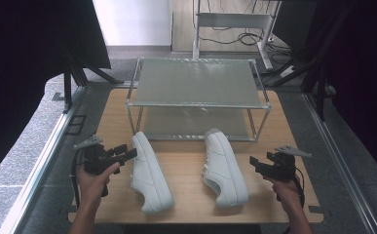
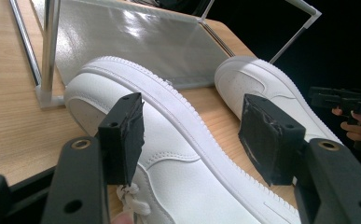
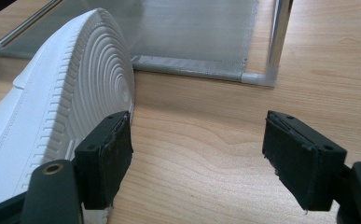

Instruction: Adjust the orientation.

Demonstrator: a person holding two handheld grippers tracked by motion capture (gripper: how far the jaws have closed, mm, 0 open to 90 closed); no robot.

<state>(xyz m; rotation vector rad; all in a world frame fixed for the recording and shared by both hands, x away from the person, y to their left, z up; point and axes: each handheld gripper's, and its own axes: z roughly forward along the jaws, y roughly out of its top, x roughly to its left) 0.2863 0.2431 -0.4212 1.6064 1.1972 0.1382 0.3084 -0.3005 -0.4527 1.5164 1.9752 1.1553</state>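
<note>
Two white sneakers lie on their sides on the wooden table (image 1: pixel 186 204) before an empty two-tier rack (image 1: pixel 198 100); nothing is shelved yet. The left gripper (image 1: pixel 127 153), jaws spread, straddles the left shoe (image 1: pixel 149 175). The right gripper (image 1: pixel 254 162), jaws parted, holds nothing, the right shoe (image 1: pixel 224 168) just beside its left jaw

High view looks down from above — both gripper views sit low, sharing the rack (image 1: pixel 198 103).

Both grippers (image 1: pixel 127 155) (image 1: pixel 255 162) showing black bodies, grey three-cornered top plates, padded black jaws with brass-ringed screw holes, trailing black cables; forearms bare.
</note>
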